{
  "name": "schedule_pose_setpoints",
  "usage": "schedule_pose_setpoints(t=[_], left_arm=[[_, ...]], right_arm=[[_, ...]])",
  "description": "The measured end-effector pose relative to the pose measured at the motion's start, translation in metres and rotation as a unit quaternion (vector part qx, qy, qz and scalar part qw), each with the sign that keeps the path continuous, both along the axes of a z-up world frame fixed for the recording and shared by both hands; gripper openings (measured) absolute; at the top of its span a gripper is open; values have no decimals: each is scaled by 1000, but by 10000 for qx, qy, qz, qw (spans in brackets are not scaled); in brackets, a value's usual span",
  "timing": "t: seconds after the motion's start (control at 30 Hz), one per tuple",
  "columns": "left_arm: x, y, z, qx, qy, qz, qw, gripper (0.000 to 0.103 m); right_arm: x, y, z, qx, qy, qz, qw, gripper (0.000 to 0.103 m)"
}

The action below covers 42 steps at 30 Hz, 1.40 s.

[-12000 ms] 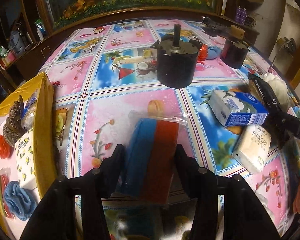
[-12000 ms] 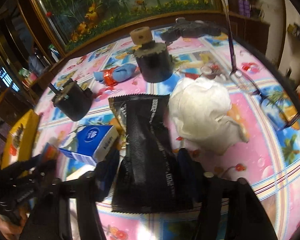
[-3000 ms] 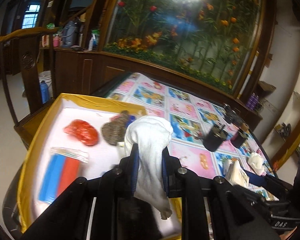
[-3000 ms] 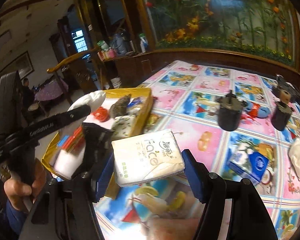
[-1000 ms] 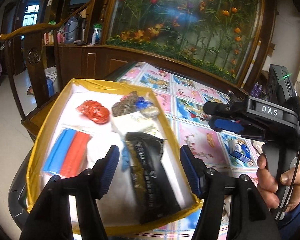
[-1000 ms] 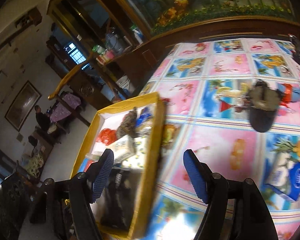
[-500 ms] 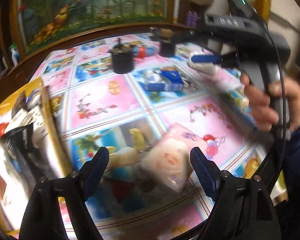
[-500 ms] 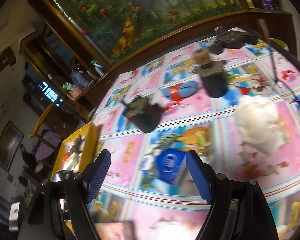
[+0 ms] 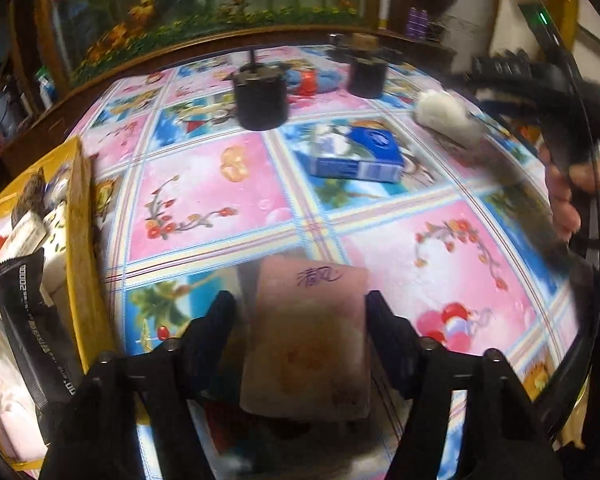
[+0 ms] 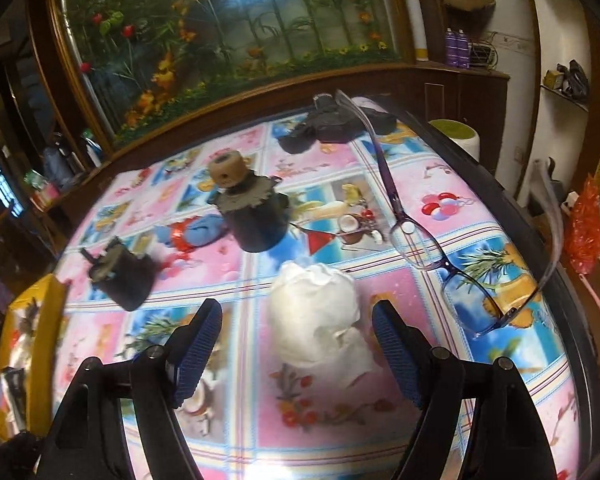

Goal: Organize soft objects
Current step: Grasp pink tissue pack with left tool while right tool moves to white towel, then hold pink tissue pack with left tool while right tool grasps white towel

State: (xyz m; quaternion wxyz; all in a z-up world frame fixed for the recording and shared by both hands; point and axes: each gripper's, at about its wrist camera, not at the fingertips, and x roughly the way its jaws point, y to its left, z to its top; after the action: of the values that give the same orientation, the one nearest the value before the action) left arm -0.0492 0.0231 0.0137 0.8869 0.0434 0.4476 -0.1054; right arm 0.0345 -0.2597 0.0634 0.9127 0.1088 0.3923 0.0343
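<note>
Pink tissue pack (image 9: 306, 344): lies on the tablecloth between the fingers of the left gripper (image 9: 300, 320); its right edge meets the right finger, a gap shows at the left finger.
Left gripper: jaws have just been closing around the pack; whether both pads press on it I cannot tell.
White cloth wad (image 10: 316, 312): crumpled on the cloth, between the blue pads (image 10: 198, 344) of the right gripper (image 10: 298, 338), touched by neither.
Right gripper: jaws wide apart, holding nothing.
Yellow box (image 9: 82, 240): at the table's left edge, holding a black packet (image 9: 28, 312) and other soft items.
Blue tissue pack (image 9: 360, 156): mid-table, beyond the pink pack.
Eyeglasses (image 10: 440, 264): unfolded, right of the white wad.
Two dark cylinders (image 10: 256, 216) (image 10: 122, 276): further back, upright and tilted.
Blue cloth roll (image 10: 198, 232): between them, red band around it.
</note>
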Motion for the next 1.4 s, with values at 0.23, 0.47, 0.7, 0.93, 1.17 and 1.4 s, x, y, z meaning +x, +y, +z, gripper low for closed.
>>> schedule_pose_setpoints(t=[0.23, 0.47, 0.7, 0.93, 1.17, 1.4], left_arm=[[6, 12, -2, -232, 117, 176, 9995, 60], [5, 16, 0, -354, 52, 304, 9989, 52], [6, 18, 11, -388, -385, 530, 9971, 51], [25, 22, 7, -960, -192, 536, 9938, 51], [29, 30, 6, -1358, -192, 638, 9885, 51], [26, 38, 12, -1658, -425, 704, 9827, 51]], right_arm=[[24, 8, -37, -301, 690, 30, 9972, 36], [1, 11, -23, 41, 210, 142, 9997, 17], [-28, 45, 8, 380, -598, 663, 9953, 18], [-45, 90, 13, 633, -779, 1223, 9874, 18], [-48, 120, 7, 442, -690, 1644, 9830, 18], [-44, 107, 5, 433, -755, 1555, 9840, 18]])
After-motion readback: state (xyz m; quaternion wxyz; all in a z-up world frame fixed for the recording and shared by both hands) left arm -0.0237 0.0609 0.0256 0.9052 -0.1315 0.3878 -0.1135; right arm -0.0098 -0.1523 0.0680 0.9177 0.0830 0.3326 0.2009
